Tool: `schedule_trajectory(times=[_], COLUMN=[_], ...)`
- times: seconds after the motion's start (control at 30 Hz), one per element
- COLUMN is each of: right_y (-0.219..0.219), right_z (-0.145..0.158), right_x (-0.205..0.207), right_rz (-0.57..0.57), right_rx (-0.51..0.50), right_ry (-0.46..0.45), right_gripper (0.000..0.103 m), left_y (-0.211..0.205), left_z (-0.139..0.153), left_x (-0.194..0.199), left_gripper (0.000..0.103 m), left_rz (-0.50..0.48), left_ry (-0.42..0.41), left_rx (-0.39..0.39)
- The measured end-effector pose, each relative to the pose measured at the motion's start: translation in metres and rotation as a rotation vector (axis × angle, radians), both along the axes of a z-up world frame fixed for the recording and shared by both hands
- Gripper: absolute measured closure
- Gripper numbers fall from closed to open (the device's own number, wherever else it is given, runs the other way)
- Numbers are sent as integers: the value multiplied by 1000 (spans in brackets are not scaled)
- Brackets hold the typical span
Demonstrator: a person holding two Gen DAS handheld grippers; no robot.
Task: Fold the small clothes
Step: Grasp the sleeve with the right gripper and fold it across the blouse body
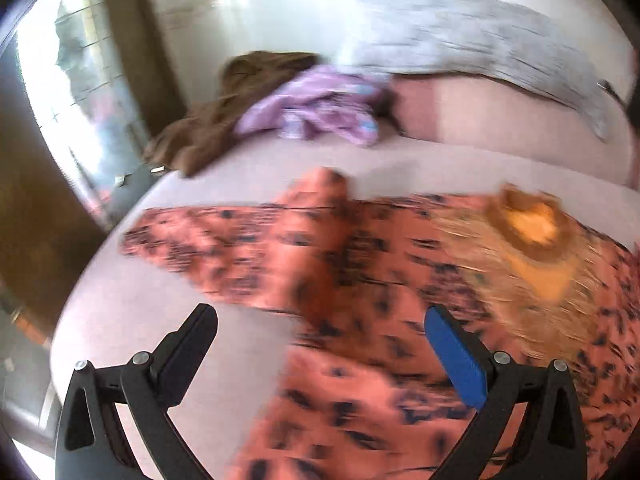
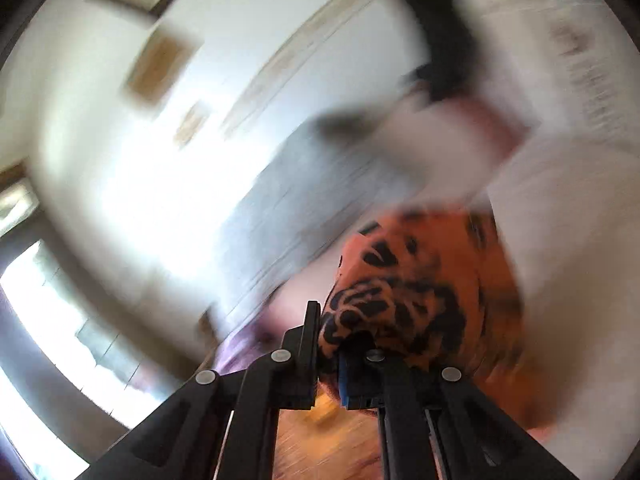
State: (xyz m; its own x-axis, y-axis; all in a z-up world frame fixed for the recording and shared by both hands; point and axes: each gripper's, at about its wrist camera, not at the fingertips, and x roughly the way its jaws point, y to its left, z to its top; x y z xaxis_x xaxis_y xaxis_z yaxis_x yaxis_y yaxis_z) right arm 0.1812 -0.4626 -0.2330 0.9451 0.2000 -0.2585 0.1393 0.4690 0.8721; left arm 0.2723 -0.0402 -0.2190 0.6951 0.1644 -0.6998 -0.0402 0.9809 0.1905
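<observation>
An orange garment with black spots (image 1: 352, 264) lies spread on the pale bed (image 1: 120, 320), with a yellow-orange print (image 1: 536, 232) at its right side. My left gripper (image 1: 320, 320) is open and empty, hovering just above the garment's near edge. My right gripper (image 2: 330, 332) is shut on a bunched fold of the same orange spotted garment (image 2: 404, 288) and holds it lifted. Both views are motion-blurred.
A crumpled purple garment (image 1: 320, 112) and a brown garment (image 1: 224, 112) lie at the far side of the bed. A grey striped pillow (image 1: 480, 48) sits behind them. A window (image 1: 80, 92) is at left. Framed pictures (image 2: 160, 64) hang on the wall.
</observation>
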Motion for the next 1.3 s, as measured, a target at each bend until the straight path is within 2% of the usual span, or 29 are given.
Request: schedule_trajectory(times=[0.07, 0.17, 0.2, 0.23, 0.27, 0.3, 0.37, 0.43, 0.5, 0.57, 0.6, 0.63, 0.7, 0.77, 0.87, 0.93, 1.0, 1.03, 1.07, 1.13, 1.17, 1.2, 1.27, 1.3], right_y=[68, 158, 185, 212, 244, 255, 279, 282, 277, 249, 241, 232, 204, 195, 217, 238, 262, 273, 282, 300, 312, 319, 335, 345], right_z=[4, -17, -24, -28, -33, -38, -40, -41, -35, -30, -34, -40, -69, -98, -124, -114, -88, -71, -48, -13, 2, 6, 9, 4], right_x=[33, 84, 96, 106, 119, 121, 121, 110, 84, 70, 61, 55, 65, 71, 91, 109, 129, 137, 142, 146, 148, 150, 160, 162], right_rz=[123, 299, 358, 411, 486, 518, 572, 599, 616, 539, 496, 464, 372, 293, 323, 346, 416, 448, 478, 528, 567, 578, 562, 555], right_rx=[24, 107, 133, 148, 166, 182, 246, 238, 172, 71, 67, 86, 194, 275, 419, 426, 415, 382, 301, 120, -7, -82, -303, -371], right_ry=[-3, 59, 74, 95, 141, 157, 152, 143, 106, 139, 166, 194, 302, 394, 424, 384, 327, 292, 252, 203, 210, 234, 377, 425], right_gripper=[92, 87, 72, 40, 25, 19, 19, 19, 19, 21, 29, 46, 56, 56, 56, 56, 55, 53, 51, 32, 30, 30, 30, 30], left_y=[26, 57, 65, 74, 82, 89, 97, 101, 102, 107, 110, 113, 121, 131, 145, 158, 174, 188, 199, 227, 235, 248, 267, 275], left_z=[4, 5, 6, 7, 8, 7, 8, 10, 8, 4, 2, 0, -2, -1, 0, -1, -2, -3, -3, -4, -5, -6, -8, -7], left_x=[1, 4, 2, 4, 2, 4, 6, 8, 10, 11, 11, 12, 14, 14, 16, 18, 19, 18, 17, 13, 12, 10, 6, 3], left_gripper=[0, 0, 0, 0, 0, 0, 0, 0, 0, 0, 0, 0, 0, 0, 0, 0, 0, 0, 0, 0, 0, 0, 0, 0], left_rz=[63, 126, 141, 155, 165, 170, 175, 173, 185, 207, 216, 228, 254, 285, 322, 349, 388, 429, 458, 535, 562, 605, 660, 680], left_ry=[3, -11, -16, -18, -16, -12, -7, -4, 12, 44, 55, 65, 74, 74, 72, 80, 91, 98, 101, 105, 107, 116, 127, 128], left_rx=[-4, 9, 14, 11, -4, -24, -66, -88, -96, -112, -120, -127, -141, -152, -147, -146, -156, -169, -183, -229, -235, -237, -239, -245])
